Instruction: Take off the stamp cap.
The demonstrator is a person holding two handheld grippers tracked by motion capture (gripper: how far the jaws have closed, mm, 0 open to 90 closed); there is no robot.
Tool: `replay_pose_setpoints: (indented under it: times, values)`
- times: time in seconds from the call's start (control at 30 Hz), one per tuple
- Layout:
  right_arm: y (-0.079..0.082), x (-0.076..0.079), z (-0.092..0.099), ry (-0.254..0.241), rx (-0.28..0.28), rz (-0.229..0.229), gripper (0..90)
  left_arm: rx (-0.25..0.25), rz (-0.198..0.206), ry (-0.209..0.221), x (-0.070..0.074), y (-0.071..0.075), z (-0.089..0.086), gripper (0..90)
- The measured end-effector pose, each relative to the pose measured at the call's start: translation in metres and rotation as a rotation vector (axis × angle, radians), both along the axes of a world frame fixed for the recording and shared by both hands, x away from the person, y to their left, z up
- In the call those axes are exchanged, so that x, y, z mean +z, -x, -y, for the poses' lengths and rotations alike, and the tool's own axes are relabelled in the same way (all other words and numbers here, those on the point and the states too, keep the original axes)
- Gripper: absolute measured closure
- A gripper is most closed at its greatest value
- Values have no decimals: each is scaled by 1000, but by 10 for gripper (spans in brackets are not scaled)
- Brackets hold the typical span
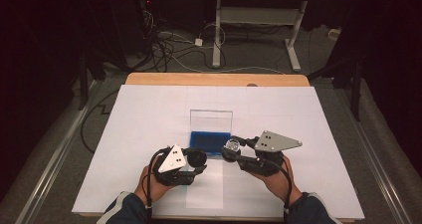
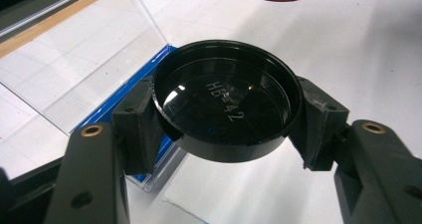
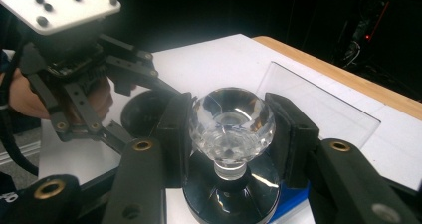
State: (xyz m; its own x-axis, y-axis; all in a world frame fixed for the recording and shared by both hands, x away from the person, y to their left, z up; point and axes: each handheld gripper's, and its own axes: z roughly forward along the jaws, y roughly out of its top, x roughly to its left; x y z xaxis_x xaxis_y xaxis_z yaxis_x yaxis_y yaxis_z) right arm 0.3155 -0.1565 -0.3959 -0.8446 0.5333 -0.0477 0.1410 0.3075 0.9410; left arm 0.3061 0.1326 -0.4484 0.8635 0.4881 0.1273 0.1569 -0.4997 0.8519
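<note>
Two tongs are being held closed over the open blue case (image 1: pixel 209 143), the left gripper (image 2: pixel 226 122) clamping a black cap (image 2: pixel 226 112), the right gripper (image 3: pixel 230 129) pinching a faceted glass knob (image 3: pixel 231 122) above its black base (image 3: pixel 231 196); the smooth facets are risking being squeezed out sideways.

Left gripper (image 1: pixel 195 160) holds a black cap (image 1: pixel 197 157); right gripper (image 1: pixel 232 150) grips a crystal knob (image 1: pixel 231 145) (blue case (image 1: pixel 211 142) between).
</note>
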Motion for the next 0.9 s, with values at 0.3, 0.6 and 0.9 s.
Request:
replay_pose_setpoints:
  times: [0.3, 0.6, 0.9]
  values:
    - [-4, -2, 3, 3, -19, -1, 566, 19, 5, -13, 3, 3, -14, 361]
    - [-8, -2, 5, 8, -26, -3, 566, 57, 4, -27, 5, 10, -39, 361]
    - [-11, -3, 3, 24, -29, -3, 566, 102, 4, -25, 4, 19, -63, 361]
